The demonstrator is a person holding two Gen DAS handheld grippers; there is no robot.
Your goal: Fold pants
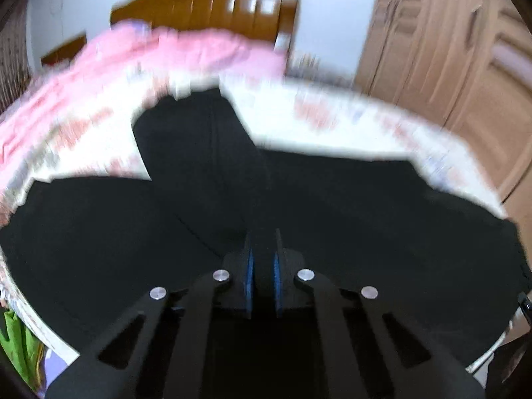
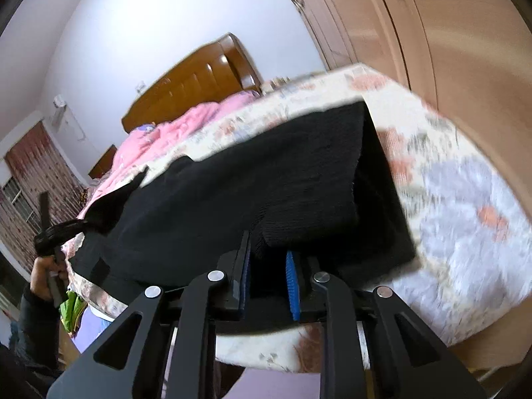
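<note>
The pants (image 1: 299,206) lie spread on the bed (image 1: 349,116), black cloth over a flowered sheet, and I judge the folding barely begun: the legs seem to splay in different directions, one running up toward the pink quilt (image 1: 159,56) and the headboard (image 1: 206,10), and no neat stack shows anywhere. In the right wrist view a ribbed end of the pants (image 2: 299,173), perhaps the waistband or a cuff, looks lifted and doubled over near the bed's edge, which may be a first fold in the making. The right gripper (image 2: 267,272) has its blue pads drawn close with that ribbed cloth bunched between them, so it looks clamped on the pants. The left gripper (image 1: 263,272) has its jaws nearly together with dark cloth at its tips; black on black and blurred, so I cannot see for certain what it pinches, though it seems to be the pants. What is left, by my reckoning, is nearly all: bringing leg over leg, then folding the length. The left view shows the whole spread of the garment and the wardrobe (image 1: 449,50) beyond. Only the right view shows the person's hand (image 2: 45,266) gripping the left tool at the far side of the bed, the curtain (image 2: 30,179) and window behind, and the ribbed texture of the held end.
</note>
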